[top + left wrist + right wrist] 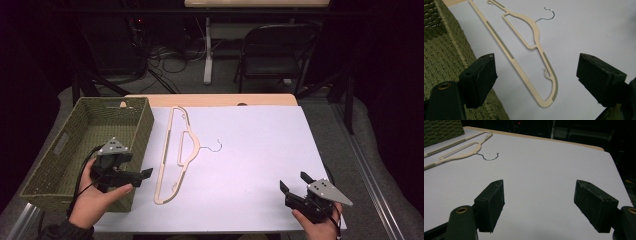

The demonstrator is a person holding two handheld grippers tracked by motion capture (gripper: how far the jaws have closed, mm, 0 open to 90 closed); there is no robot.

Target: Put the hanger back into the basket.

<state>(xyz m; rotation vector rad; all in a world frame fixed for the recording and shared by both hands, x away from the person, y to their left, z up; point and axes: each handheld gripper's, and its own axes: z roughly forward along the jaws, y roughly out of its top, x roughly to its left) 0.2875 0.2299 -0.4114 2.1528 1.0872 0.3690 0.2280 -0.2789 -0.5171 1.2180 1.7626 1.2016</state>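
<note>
High view: we hold both tongs apart, left tongs (142, 175) beside the basket (60, 145) near the hanger (175, 160), right tongs (295, 184) over bare tabletop (260, 145).

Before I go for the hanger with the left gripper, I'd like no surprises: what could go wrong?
The hanger lies flat on the table, so the open left gripper may slide it instead of gripping. Its wire hook could snag. The basket stands close beside the gripper and might get bumped.

A dim lab or recording room, by its look. A black metal folding chair (276, 50) and tangled black cables (167, 55) sit on grey carpet behind a white-topped wooden work table (260, 145).
</note>
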